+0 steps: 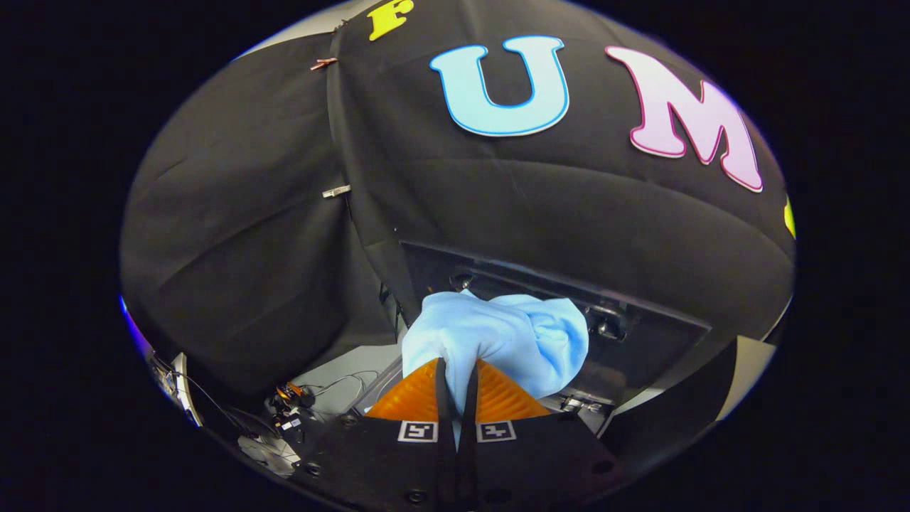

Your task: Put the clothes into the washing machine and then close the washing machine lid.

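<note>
Pinching the light blue cloth [498, 334] between our gripper's [456, 380] fingers, we hold it just before the washing machine's raised lid [640, 334].

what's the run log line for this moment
claw: shut on cloth | cloth: lifted, bunched ahead of fingers | lid: open behind cloth

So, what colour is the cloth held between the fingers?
Plain light blue, with no pattern. The cloth shows best in the gripper view, pinched between the gripper fingers.
</note>
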Motion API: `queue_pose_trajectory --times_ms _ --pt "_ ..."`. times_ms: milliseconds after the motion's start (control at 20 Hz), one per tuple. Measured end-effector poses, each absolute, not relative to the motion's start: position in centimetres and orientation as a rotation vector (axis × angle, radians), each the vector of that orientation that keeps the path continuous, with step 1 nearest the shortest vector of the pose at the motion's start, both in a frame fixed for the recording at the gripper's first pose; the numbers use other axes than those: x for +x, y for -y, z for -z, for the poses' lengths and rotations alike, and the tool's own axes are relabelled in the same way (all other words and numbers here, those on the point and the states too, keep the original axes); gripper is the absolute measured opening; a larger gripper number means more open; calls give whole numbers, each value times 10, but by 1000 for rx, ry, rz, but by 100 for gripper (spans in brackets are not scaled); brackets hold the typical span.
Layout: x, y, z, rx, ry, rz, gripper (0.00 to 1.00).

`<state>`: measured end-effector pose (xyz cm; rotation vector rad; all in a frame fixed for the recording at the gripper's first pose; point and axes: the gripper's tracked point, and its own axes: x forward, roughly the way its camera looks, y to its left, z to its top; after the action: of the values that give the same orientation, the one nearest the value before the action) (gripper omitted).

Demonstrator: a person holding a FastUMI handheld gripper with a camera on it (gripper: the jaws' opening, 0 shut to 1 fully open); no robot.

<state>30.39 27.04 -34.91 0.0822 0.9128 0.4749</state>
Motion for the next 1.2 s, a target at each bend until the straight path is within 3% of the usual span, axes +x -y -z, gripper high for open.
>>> queue_pose_trajectory --times_ms 300,600,800,1050,1200 --pt "278 -268 405 -19 -1053 -466 5" --pt "273 -265 414 -29 -1095 -462 5" --pt "271 -265 419 -14 -1124 -458 14" --pt "275 -269 413 -7 -1083 -479 99" --pt "276 -270 410 -1 -1071 -485 100"
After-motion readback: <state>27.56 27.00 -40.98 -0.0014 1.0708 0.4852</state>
